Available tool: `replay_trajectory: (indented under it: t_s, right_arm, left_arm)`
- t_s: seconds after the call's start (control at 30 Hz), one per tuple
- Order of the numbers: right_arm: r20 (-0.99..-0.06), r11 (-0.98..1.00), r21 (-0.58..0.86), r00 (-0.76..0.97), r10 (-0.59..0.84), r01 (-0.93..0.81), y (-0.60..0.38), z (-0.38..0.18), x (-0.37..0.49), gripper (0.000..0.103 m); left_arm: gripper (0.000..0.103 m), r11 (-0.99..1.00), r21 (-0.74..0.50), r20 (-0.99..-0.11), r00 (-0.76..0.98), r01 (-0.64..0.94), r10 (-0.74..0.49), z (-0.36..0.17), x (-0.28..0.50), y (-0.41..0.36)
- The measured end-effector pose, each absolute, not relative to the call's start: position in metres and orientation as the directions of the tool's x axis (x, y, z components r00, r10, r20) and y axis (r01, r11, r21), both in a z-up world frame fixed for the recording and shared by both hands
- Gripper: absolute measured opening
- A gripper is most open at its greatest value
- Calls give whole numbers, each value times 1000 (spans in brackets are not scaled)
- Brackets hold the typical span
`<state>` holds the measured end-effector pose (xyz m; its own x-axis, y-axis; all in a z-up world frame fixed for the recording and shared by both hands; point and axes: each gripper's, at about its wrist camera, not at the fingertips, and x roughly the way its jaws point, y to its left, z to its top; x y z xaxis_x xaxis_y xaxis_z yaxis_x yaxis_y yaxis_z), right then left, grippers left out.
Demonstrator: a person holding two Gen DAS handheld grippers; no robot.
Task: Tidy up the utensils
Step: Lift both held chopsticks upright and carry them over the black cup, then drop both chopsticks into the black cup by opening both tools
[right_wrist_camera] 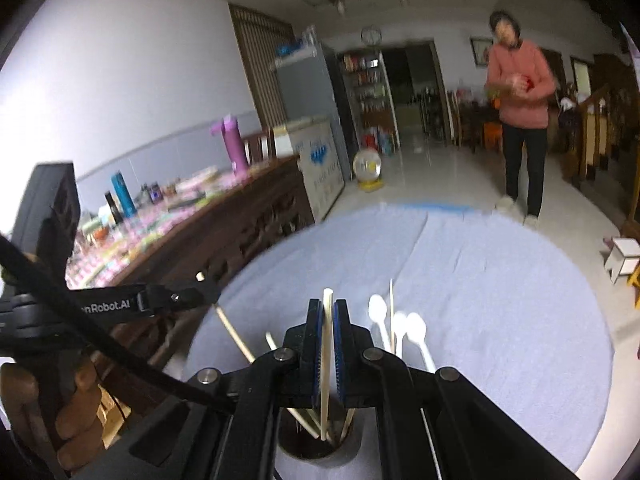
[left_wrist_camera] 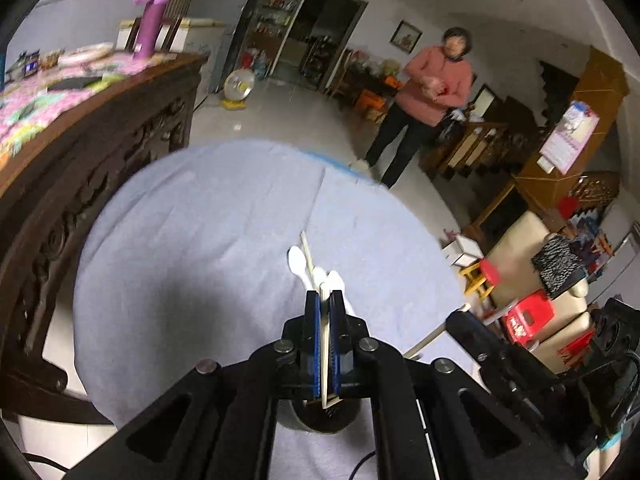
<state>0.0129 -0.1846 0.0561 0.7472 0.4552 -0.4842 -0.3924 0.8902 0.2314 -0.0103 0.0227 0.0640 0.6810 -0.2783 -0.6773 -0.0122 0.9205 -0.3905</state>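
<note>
In the left wrist view, my left gripper (left_wrist_camera: 325, 300) is shut on a pale wooden chopstick (left_wrist_camera: 327, 344) that stands upright between its blue pads. A dark round holder (left_wrist_camera: 320, 420) sits right beneath it. Beyond the fingertips, white plastic spoons (left_wrist_camera: 298, 260) and a loose chopstick (left_wrist_camera: 307, 249) lie on the blue-grey tablecloth (left_wrist_camera: 200, 240). My right gripper (right_wrist_camera: 328, 308) is shut on another chopstick (right_wrist_camera: 327, 360), also over the holder (right_wrist_camera: 316, 446), which has several chopsticks in it. Three white spoons (right_wrist_camera: 378, 312) lie just right of it. The left gripper's chopstick (right_wrist_camera: 232, 330) shows at the left.
A person in a pink top (left_wrist_camera: 436, 88) stands on the floor past the round table. A dark carved sideboard (left_wrist_camera: 100, 160) runs along the left, with a purple bottle (left_wrist_camera: 150, 28) and clutter on top. Red stools (left_wrist_camera: 528, 316) and a sofa are at the right.
</note>
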Motion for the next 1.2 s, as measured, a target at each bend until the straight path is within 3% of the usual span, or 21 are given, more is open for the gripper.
replay_trajectory:
  t_s: [0.43,0.8,0.87,1.0,1.07,1.13,1.17,1.2]
  right_arm:
    - [-680,880,242,575,455,-409,-161,-1,47,6]
    - [-728,867,286,496,473,-407,-160,-1,60,7]
    - [-724,865,289,498,477,-409,-160,3,59,18]
    - [-689,855,304,523,502,-419,-168,23,53,20]
    - [-649,845,326,550,527,-425,-179,43,48,20]
    - [-611,833,351,570,549,-427,-193,63,45,20]
    - [-587,827,368,584,561,-425,-203,74,45,23]
    - [-571,822,385,591,569,-419,-212,82,45,27]
  left_arm:
    - [4,920,-372,-790,564,-125,-243,2,-1,21]
    - [4,923,-365,-807,535,-120,-249,3,4,20]
    - [4,924,-362,-812,528,-123,-248,5,4,21]
    - [6,917,-386,-774,576,-100,-263,29,-4,28]
    - [19,910,-407,-736,619,-82,-273,52,-9,38]
    - [60,906,-414,-696,672,-88,-253,74,-14,51]
    - [69,903,-418,-676,696,-94,-241,83,-15,59]
    - [69,902,-419,-665,712,-102,-228,91,-15,66]
